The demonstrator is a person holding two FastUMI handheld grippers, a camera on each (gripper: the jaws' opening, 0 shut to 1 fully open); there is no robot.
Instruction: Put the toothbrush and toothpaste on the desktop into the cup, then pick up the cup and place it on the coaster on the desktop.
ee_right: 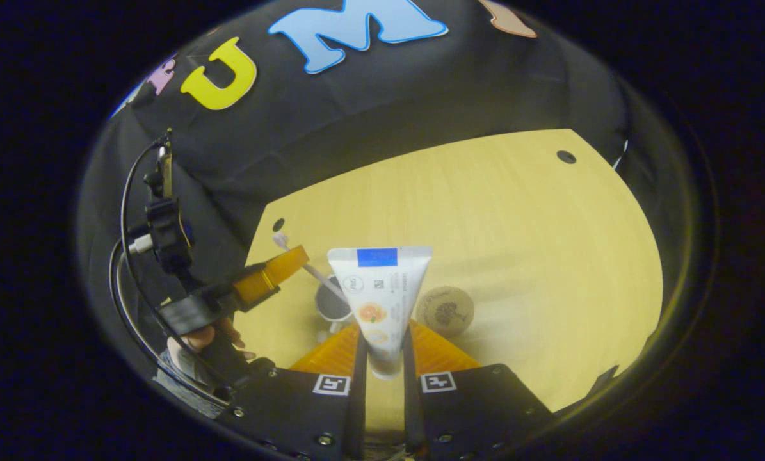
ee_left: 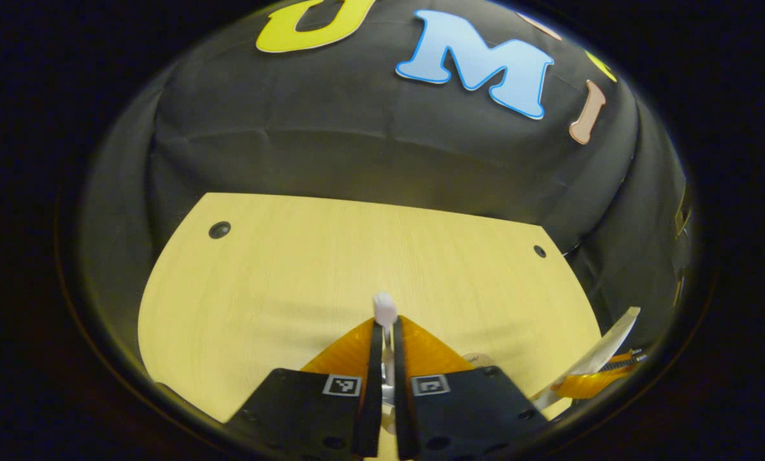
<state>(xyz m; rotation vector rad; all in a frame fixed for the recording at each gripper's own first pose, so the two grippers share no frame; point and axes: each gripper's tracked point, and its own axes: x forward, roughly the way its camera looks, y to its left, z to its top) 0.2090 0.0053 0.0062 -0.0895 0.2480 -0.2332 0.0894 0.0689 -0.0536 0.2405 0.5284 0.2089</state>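
In the left gripper view, my left gripper (ee_left: 387, 326) is shut on the toothbrush (ee_left: 384, 309), whose white head sticks up past the fingertips. At the right edge are the toothpaste tube (ee_left: 603, 349) and part of the right gripper (ee_left: 596, 383). In the right gripper view, my right gripper (ee_right: 384, 333) is shut on the white toothpaste tube (ee_right: 382, 288), held above the table with its flat crimped end up. Just behind it stands the dark cup (ee_right: 332, 304). The round cork coaster (ee_right: 445, 310) lies to the cup's right. The left gripper (ee_right: 273, 272) holds the toothbrush (ee_right: 305, 264) slanted over the cup.
The wooden desktop (ee_right: 516, 224) stretches back to the black cloth wall, with small dark holes (ee_right: 566, 156) near its far corners. A hand (ee_right: 196, 339) and cables (ee_right: 126, 256) of the left gripper are at the left of the right gripper view.
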